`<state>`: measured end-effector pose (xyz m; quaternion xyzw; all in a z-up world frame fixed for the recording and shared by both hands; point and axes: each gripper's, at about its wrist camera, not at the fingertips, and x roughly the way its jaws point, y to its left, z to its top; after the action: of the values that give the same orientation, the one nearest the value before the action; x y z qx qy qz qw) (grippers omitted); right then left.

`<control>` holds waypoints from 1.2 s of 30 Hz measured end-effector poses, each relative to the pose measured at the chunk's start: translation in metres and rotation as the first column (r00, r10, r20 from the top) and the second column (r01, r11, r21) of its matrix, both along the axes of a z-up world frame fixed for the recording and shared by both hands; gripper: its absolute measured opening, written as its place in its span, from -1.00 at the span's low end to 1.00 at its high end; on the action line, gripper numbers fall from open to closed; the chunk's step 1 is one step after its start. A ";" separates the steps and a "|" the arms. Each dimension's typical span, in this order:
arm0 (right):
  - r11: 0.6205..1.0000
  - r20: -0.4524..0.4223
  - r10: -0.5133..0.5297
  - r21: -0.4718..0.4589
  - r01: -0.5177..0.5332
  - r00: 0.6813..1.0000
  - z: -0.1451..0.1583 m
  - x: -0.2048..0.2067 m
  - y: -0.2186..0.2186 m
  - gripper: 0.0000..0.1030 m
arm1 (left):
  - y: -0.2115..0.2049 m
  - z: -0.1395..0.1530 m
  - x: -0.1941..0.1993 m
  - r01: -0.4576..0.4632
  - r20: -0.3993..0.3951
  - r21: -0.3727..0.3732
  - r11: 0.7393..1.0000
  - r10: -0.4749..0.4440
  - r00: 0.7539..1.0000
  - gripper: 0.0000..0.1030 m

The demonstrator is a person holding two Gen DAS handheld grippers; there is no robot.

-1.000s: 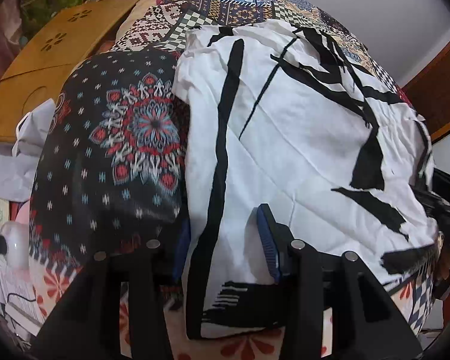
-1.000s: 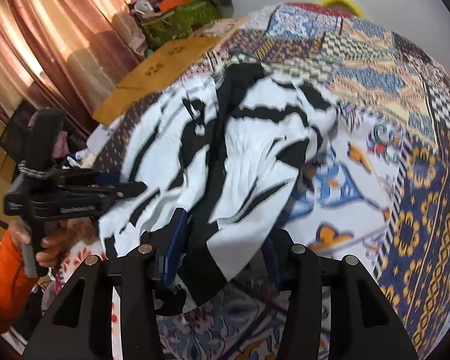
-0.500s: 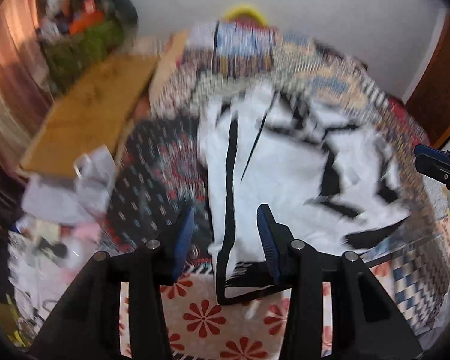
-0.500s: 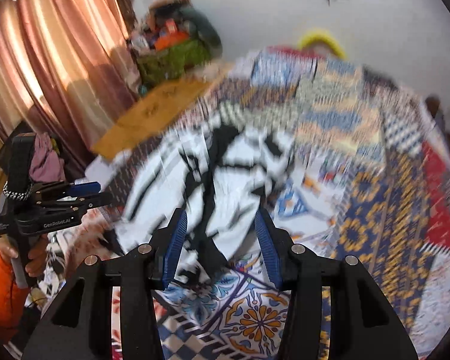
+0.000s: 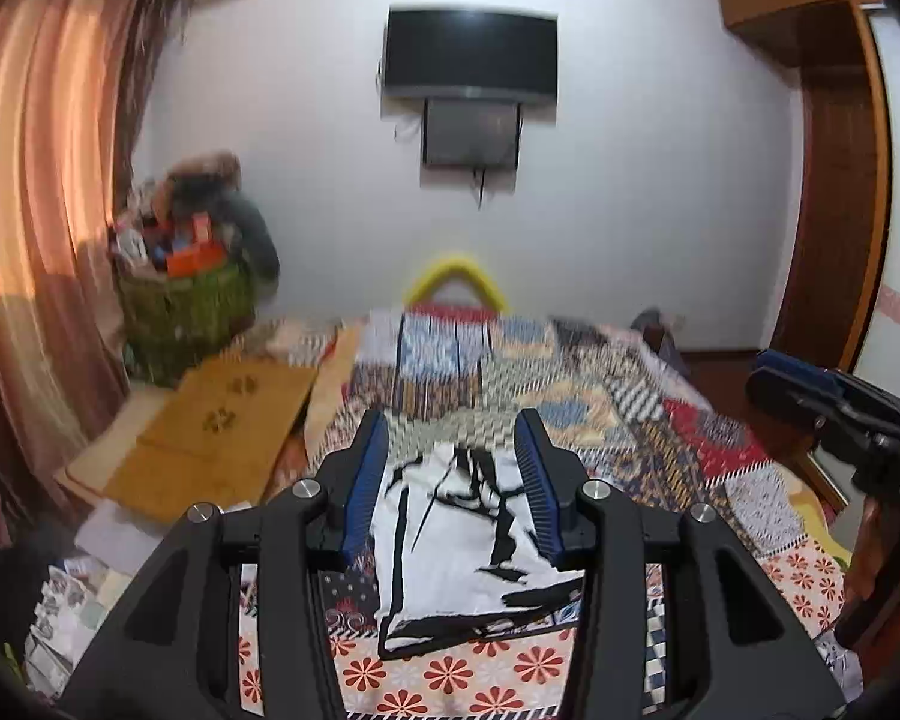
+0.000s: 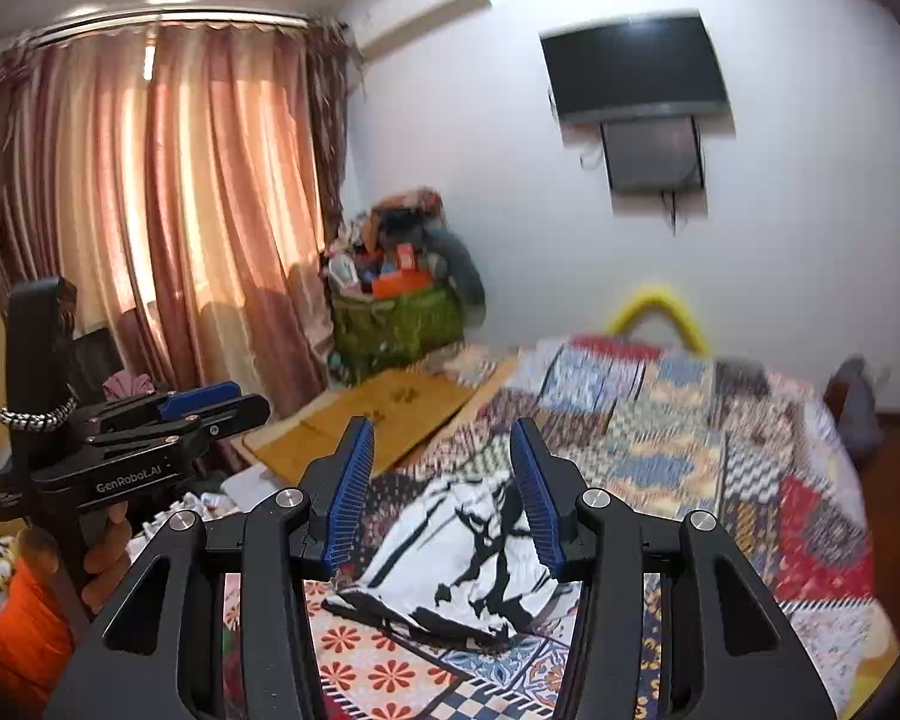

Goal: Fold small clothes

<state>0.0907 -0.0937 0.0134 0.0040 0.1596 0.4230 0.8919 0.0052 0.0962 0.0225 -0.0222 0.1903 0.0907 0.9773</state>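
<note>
garment (image 5: pixel 462 546) on bedspread (image 5: pixel 660 420) lower centre; board (image 5: pixel 222 444) left of bed, basket (image 5: pixel 186 312) behind it; tv (image 5: pixel 471 54) upper centre.

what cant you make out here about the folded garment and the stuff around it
- White-and-black patterned garment: left wrist view, side edges hidden behind blue-padded fingers.
- Same garment, right wrist view: fold layers unclear.
- Green basket: contents blurred.
- Patchwork bedspread: far patterns smeared by motion blur.

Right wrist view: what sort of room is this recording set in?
Most likely a home bedroom: a bed under a patchwork bedspread, long curtains over a window, and a wall-mounted TV.
</note>
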 end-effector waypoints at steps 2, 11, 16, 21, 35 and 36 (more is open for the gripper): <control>1.000 0.038 -0.009 0.008 0.009 0.999 0.003 -0.018 -0.001 -0.15 | -0.008 0.005 -0.016 -0.005 0.044 0.017 1.000 0.004 0.999 -0.02; 0.994 0.056 -0.107 0.010 0.107 0.993 -0.010 -0.046 -0.004 0.68 | -0.025 0.008 -0.062 -0.047 0.136 0.054 0.997 0.039 0.990 0.84; 0.987 0.065 -0.159 0.013 0.158 0.985 -0.010 -0.048 -0.010 0.99 | -0.028 0.005 -0.067 -0.049 0.140 0.051 0.998 0.041 0.989 0.99; 0.985 0.084 -0.175 0.015 0.174 0.981 -0.008 -0.055 -0.014 0.99 | -0.030 0.003 -0.067 -0.053 0.144 0.046 0.997 0.046 0.988 0.99; 0.984 0.079 -0.175 -0.001 0.176 0.981 -0.011 -0.058 -0.014 0.99 | -0.032 0.000 -0.070 -0.040 0.140 0.043 0.998 0.033 0.990 1.00; 0.984 0.079 -0.175 -0.002 0.176 0.981 -0.011 -0.058 -0.013 0.99 | -0.033 0.000 -0.069 -0.040 0.140 0.043 0.998 0.034 0.990 1.00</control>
<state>0.0329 -0.1071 0.0020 -0.0026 0.1253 0.3417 0.9314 -0.0640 0.0636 0.0225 -0.0098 0.1193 0.1115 0.9865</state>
